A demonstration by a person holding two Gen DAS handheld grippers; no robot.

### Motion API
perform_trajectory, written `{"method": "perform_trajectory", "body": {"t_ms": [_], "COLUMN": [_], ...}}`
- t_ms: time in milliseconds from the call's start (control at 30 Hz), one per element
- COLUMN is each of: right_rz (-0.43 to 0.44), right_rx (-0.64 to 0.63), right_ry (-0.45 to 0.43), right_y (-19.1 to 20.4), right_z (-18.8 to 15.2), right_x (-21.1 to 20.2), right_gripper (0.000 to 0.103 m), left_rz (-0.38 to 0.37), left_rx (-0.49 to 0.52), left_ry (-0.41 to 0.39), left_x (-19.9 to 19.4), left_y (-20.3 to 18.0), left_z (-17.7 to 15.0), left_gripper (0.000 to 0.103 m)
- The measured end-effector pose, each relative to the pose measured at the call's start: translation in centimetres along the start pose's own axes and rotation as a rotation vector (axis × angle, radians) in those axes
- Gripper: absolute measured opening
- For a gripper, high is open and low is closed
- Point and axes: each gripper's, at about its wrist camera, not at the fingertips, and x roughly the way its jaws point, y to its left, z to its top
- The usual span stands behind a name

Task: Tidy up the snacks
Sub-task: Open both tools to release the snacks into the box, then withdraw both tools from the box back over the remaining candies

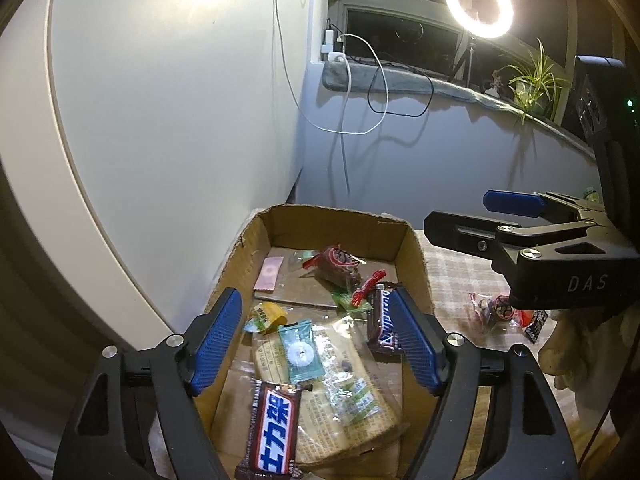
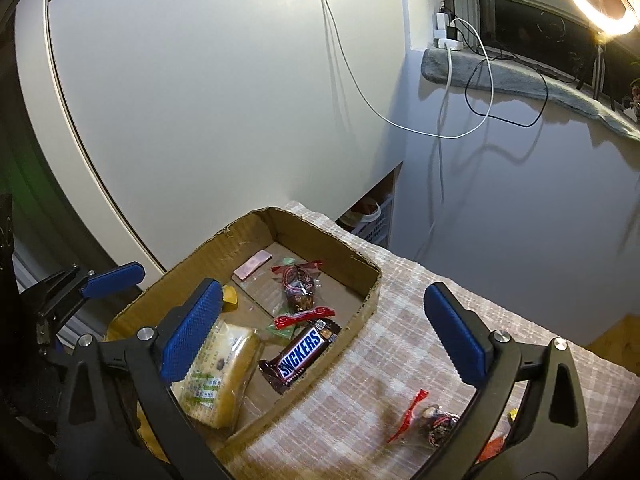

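Observation:
An open cardboard box (image 1: 416,264) (image 2: 332,240) on the checked tablecloth holds several snacks. Among them are a Snickers bar (image 1: 276,428), a second Snickers bar (image 1: 382,324) (image 2: 304,354), a wrapped bread slab (image 1: 340,400) (image 2: 220,368), a teal candy (image 1: 300,350) and a red-twist nut snack (image 1: 336,264) (image 2: 298,292). My left gripper (image 1: 316,320) hangs open over the box with nothing between its pads. My right gripper (image 2: 320,300) (image 1: 480,216) stands wide open across the box's right wall, also empty. Another red-twist snack (image 1: 496,312) (image 2: 432,424) lies on the cloth outside the box.
A white cabinet door stands close behind the box on the left. Cables (image 2: 460,120) hang from a plug at the windowsill, and a ring light (image 1: 478,4) and a plant (image 1: 532,80) stand there. The checked cloth (image 2: 400,340) stretches right of the box.

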Motion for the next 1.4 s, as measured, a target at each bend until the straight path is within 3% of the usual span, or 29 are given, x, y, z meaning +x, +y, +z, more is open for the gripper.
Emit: {"method": "perform_trajectory", "body": {"t_ms": [1400], "right_rz": [-0.092], "right_rx": [0.043], "right_ry": [-0.059], "right_y": [-5.3], "right_z": [-4.1], "right_x": [-9.3], "right_gripper": [0.103], "left_rz": [-0.065], "left_rx": [0.111], "left_ry": [-0.087], "left_x": [-5.1], "left_y": [-8.3], "left_z": [0.0], "left_gripper": [0.076]}}
